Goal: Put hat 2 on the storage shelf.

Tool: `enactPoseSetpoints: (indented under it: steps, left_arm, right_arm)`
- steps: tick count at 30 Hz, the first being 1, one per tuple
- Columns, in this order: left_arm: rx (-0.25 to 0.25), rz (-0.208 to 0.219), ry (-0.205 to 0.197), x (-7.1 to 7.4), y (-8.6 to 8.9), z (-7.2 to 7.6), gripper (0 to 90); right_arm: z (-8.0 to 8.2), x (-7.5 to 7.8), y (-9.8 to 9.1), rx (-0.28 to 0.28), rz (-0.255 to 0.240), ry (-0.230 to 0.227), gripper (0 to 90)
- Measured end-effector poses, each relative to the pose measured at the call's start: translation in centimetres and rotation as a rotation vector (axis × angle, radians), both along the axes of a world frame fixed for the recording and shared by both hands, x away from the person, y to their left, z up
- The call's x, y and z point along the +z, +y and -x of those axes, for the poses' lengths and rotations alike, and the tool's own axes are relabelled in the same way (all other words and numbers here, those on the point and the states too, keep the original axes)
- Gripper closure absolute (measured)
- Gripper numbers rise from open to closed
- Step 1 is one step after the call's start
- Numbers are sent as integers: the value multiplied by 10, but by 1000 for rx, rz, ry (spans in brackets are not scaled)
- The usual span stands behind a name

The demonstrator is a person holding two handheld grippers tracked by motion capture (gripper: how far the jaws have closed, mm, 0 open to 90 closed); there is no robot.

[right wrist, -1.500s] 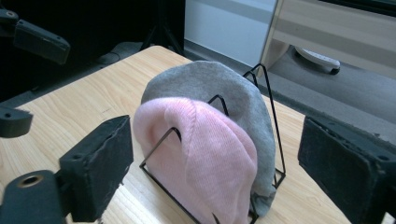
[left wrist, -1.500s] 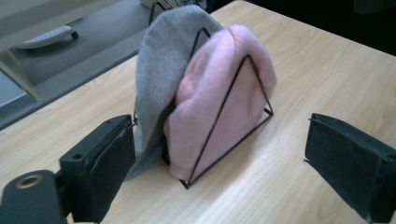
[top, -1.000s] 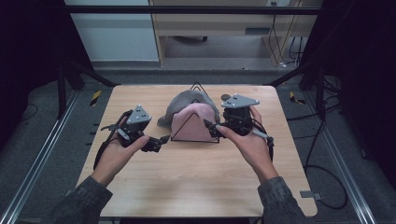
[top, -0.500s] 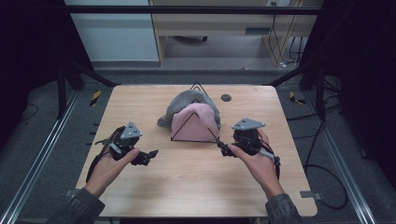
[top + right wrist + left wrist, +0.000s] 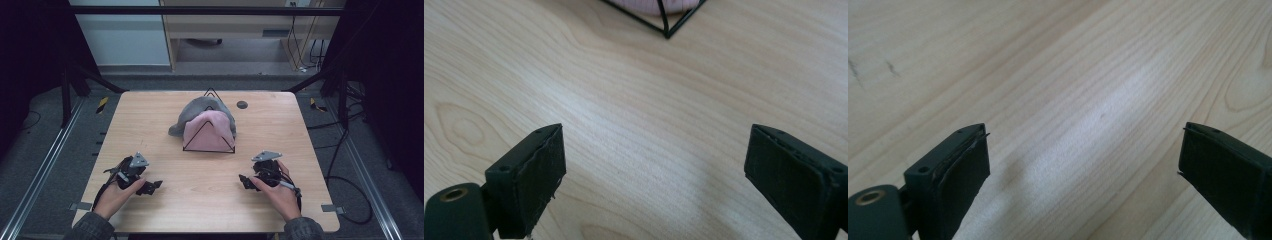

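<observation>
A black wire triangular rack (image 5: 209, 135) stands at the middle of the wooden table (image 5: 210, 200), with a pink cap (image 5: 207, 131) in front and a grey cap (image 5: 197, 112) behind it draped over the frame. My left gripper (image 5: 150, 187) rests low on the table near its front left, open and empty, jaws wide over bare wood (image 5: 1083, 145). My right gripper (image 5: 246, 181) sits at the front right, also open and empty. In the right gripper view a corner of the rack (image 5: 667, 30) and the pink cap's edge (image 5: 649, 5) lie beyond the jaws.
A small dark round hole (image 5: 242, 104) sits in the tabletop behind the rack on the right. Metal rails and cables run along the floor on both sides of the table. Black frame posts stand at the far corners.
Both grippers have pulled back from the rack toward the front edge of the table and spread apart, left going left and right going right. The caps stay on the rack.
</observation>
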State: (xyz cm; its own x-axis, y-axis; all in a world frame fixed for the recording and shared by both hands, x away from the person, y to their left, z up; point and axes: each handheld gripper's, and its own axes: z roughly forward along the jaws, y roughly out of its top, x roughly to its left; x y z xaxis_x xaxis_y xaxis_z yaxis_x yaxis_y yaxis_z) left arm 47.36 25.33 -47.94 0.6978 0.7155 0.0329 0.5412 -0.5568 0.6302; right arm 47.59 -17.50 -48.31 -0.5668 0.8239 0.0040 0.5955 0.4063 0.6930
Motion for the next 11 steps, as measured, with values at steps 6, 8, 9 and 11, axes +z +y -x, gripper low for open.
enactPoseSetpoints:
  steps: [6,8,9,11]
  left_arm:
    - [8,-69,38,-12,-7,0,46]
    - [6,-71,45,-13,-8,0,11]
    - [9,-56,61,-15,-10,1,11]
    - [9,-46,71,-16,-10,2,0]
  right_arm:
    - [4,-18,10,34,55,63,55]
    - [4,-18,11,41,58,55,53]
    - [5,-18,13,36,56,59,48]
    - [5,-19,13,37,51,51,29]
